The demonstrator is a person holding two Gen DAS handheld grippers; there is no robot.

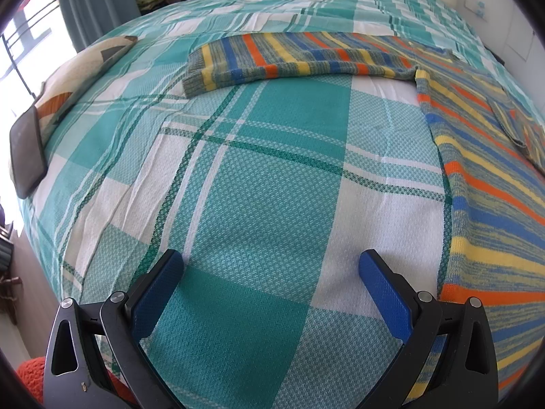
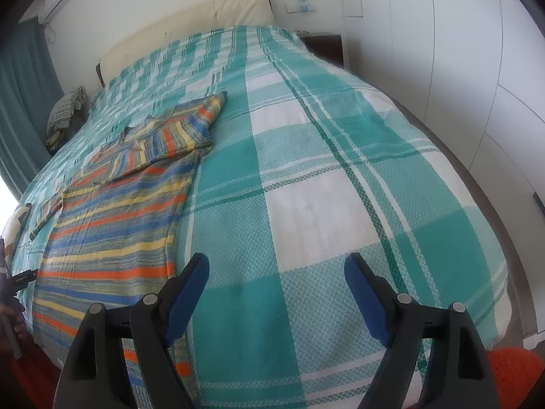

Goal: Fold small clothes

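Note:
A striped knit sweater [image 1: 483, 184] in blue, orange, yellow and grey lies flat on the teal plaid bedspread [image 1: 272, 170]. One sleeve [image 1: 293, 59] stretches out to the left across the bed. My left gripper [image 1: 271, 267] hovers open over bare bedspread, just left of the sweater's side edge. In the right wrist view the sweater [image 2: 115, 225] lies at the left, with its other sleeve [image 2: 184, 129] folded over the chest. My right gripper [image 2: 276, 271] is open above the bedspread [image 2: 323, 204], just right of the sweater's hem. Nothing is between either pair of fingers.
A dark phone [image 1: 27, 150] and a patterned pillow [image 1: 78, 71] lie at the bed's left edge. A cream headboard [image 2: 204, 24] and white wardrobe doors [image 2: 460, 68] bound the room. A folded checked cloth [image 2: 64, 112] sits by the curtain. Orange knit [image 2: 514, 368] shows at the lower corner.

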